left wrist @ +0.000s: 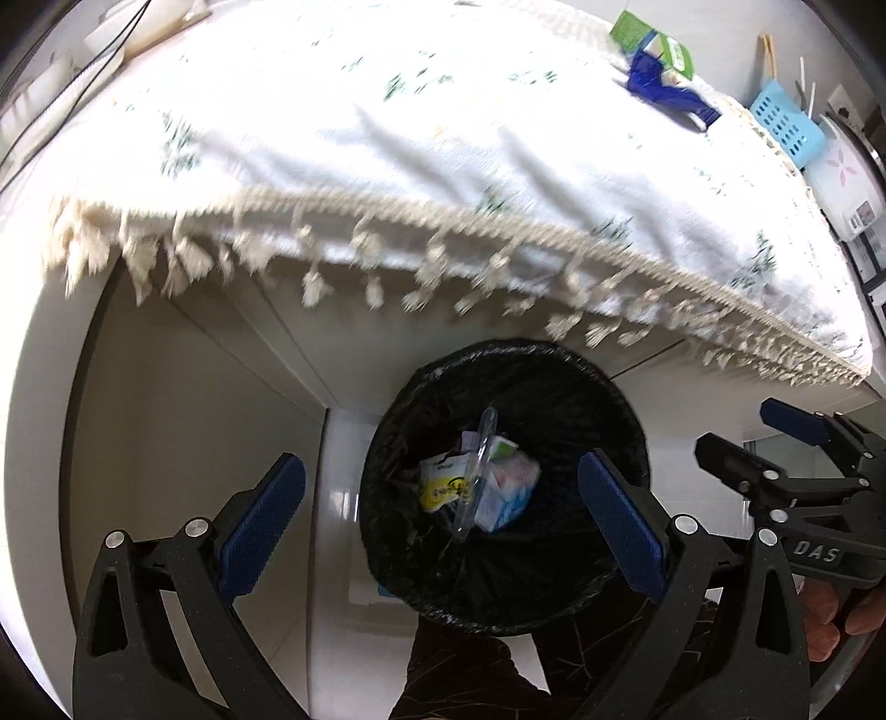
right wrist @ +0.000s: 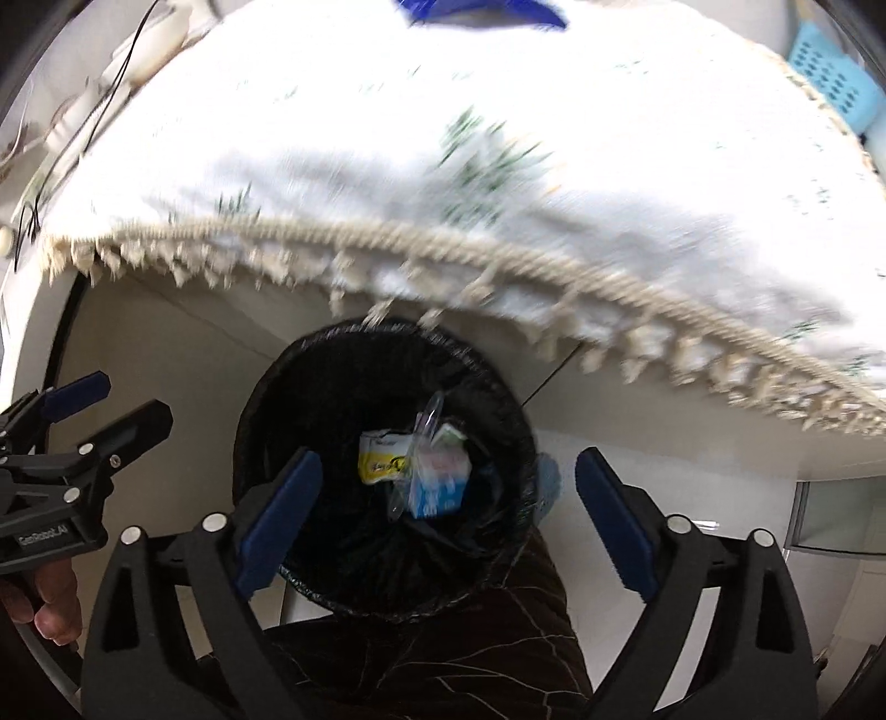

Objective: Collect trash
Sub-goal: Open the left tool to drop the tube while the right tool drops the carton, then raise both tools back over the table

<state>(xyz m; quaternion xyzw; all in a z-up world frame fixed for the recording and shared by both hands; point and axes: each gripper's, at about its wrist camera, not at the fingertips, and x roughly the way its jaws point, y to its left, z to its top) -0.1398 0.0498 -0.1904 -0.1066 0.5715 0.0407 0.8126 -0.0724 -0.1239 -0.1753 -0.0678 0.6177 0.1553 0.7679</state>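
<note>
Both the left gripper (left wrist: 440,515) and right gripper (right wrist: 448,509) hang released and empty over the bin (left wrist: 501,487) at lower centre, while the remaining wrappers (left wrist: 662,69), light, crinkly and probably slippery, lie upper right on the table (left wrist: 387,138), best pinched at a folded edge.

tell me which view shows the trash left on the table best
The left wrist view. The green carton and blue wrapper lie in full on the tablecloth's far right corner. The right wrist view catches only a blurred blue sliver at its top edge.
</note>
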